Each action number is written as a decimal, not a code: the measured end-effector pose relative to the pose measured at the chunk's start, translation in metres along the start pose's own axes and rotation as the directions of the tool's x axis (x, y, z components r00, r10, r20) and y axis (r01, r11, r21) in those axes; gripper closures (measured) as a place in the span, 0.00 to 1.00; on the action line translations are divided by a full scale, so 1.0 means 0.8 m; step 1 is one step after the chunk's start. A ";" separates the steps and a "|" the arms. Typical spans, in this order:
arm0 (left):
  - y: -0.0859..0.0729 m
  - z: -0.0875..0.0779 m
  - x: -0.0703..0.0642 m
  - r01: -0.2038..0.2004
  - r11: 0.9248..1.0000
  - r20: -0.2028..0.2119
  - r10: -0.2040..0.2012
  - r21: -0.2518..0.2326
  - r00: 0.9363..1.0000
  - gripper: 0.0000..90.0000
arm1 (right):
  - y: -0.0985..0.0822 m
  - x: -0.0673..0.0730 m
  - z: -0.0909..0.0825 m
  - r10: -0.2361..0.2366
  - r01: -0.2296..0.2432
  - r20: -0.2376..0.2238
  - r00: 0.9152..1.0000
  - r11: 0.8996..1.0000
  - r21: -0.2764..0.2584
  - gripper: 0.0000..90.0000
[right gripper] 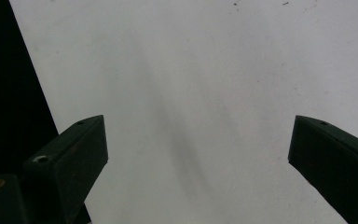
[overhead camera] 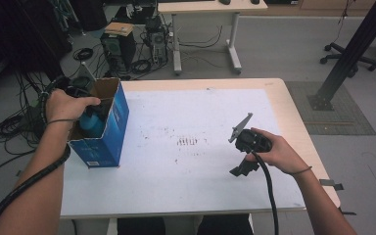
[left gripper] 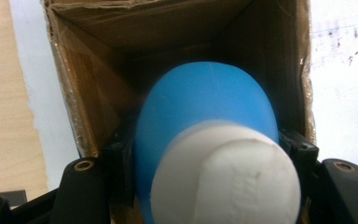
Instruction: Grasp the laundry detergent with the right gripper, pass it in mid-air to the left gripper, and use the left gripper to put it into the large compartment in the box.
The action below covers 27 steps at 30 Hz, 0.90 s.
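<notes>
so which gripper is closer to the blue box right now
Left. The left gripper holds a blue bottle at the blue box's open top. The right gripper is well away, jaws open over the white mat.

The high view is evenly and softly lit from above, with the white table sheet [overhead camera: 191,147] bright and the upper left of the frame dim among dark clutter. Detail there is slightly soft. In the left gripper view the blue bottle [left gripper: 205,121] and its white cap [left gripper: 228,177] sit too close and are blurred, while the cardboard box [left gripper: 98,70] interior falls into shadow. The right gripper view shows a faint diagonal shadow across the centre and a black band at the left edge.
</notes>
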<state>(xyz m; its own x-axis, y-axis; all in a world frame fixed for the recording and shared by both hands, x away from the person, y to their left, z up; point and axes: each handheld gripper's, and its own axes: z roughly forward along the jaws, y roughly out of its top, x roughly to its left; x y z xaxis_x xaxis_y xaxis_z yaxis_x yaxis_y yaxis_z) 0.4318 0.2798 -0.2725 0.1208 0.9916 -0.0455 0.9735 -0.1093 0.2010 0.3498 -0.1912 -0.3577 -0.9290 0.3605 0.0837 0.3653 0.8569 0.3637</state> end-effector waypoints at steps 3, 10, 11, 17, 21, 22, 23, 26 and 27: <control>-0.001 0.004 0.001 0.007 1.000 -0.001 -0.007 0.000 1.000 0.42 | -0.001 0.000 0.000 0.004 -0.004 0.001 1.000 1.000 0.003 0.05; -0.003 0.008 0.004 0.014 1.000 0.000 -0.014 -0.008 1.000 0.42 | -0.002 0.000 0.001 0.004 -0.004 0.000 1.000 1.000 0.007 0.05; -0.003 0.008 0.004 0.014 1.000 0.000 -0.014 -0.008 1.000 0.42 | -0.002 0.000 0.001 0.004 -0.004 0.000 1.000 1.000 0.007 0.05; -0.004 0.009 0.004 0.017 1.000 0.000 -0.017 -0.013 1.000 0.42 | -0.002 0.000 0.001 0.001 -0.001 -0.001 1.000 1.000 0.006 0.05; -0.005 0.009 0.005 0.019 1.000 0.004 -0.019 -0.011 1.000 0.42 | -0.001 0.001 0.001 0.002 -0.002 -0.003 1.000 1.000 0.012 0.05; -0.005 0.008 0.005 0.021 1.000 0.004 -0.021 -0.012 1.000 0.42 | -0.001 0.001 0.001 0.002 -0.002 -0.003 1.000 1.000 0.012 0.05; -0.005 0.008 0.005 0.022 1.000 0.006 -0.022 -0.012 1.000 0.42 | -0.001 0.001 0.001 0.002 -0.002 -0.001 1.000 1.000 0.013 0.05; -0.006 0.008 0.007 0.025 1.000 0.012 -0.025 -0.010 1.000 0.42 | -0.001 0.001 0.001 0.001 -0.001 -0.003 1.000 1.000 0.013 0.05; -0.006 0.008 0.007 0.025 1.000 0.012 -0.025 -0.010 1.000 0.42 | -0.001 0.001 0.001 0.001 -0.001 -0.003 1.000 1.000 0.013 0.05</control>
<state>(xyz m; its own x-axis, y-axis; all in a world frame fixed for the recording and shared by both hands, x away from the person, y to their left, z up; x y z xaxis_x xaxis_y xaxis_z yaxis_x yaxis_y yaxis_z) 0.4288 0.2852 -0.2802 0.0992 0.9931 -0.0621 0.9742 -0.0842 0.2096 0.3492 -0.1913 -0.3589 -0.9288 0.3604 0.0865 0.3669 0.8611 0.3520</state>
